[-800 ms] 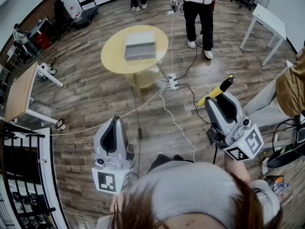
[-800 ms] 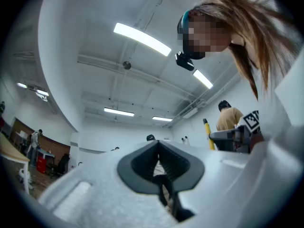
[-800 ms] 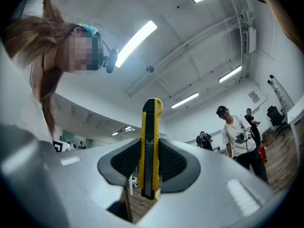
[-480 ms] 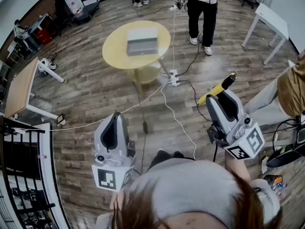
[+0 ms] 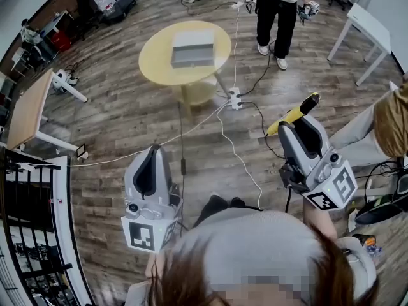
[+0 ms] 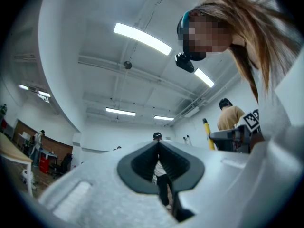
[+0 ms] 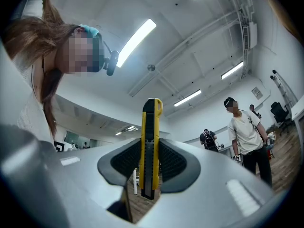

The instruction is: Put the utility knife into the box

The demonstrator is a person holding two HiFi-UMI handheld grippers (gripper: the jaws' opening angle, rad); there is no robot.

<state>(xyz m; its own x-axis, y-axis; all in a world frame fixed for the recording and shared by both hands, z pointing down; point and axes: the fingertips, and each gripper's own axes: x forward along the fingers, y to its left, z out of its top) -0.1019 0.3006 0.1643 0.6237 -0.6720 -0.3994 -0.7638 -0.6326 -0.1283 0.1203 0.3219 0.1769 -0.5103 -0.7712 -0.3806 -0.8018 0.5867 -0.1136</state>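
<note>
The grey box (image 5: 192, 48) sits on a round yellow table (image 5: 159, 62) far ahead across the floor. My right gripper (image 5: 298, 129) is held at the lower right, shut on the yellow and black utility knife (image 5: 292, 115), which sticks out past the jaws towards the upper right. In the right gripper view the utility knife (image 7: 152, 122) stands upright, clamped between the dark pads of the right gripper (image 7: 151, 151). My left gripper (image 5: 152, 153) hangs at the lower left with nothing in it. In its own view the left gripper (image 6: 158, 151) has its pads together.
A power strip (image 5: 234, 98) and cables (image 5: 239, 164) lie on the wood floor between me and the table. A person (image 5: 279, 5) stands beyond the table. A white table (image 5: 366, 27) is at the right, a wooden desk (image 5: 25, 116) at the left, and a seated person (image 5: 389, 120) at the right edge.
The table, box and power strip have slid a little up the head view. The standing person has shifted right. Both grippers keep their places and the knife stays gripped.
</note>
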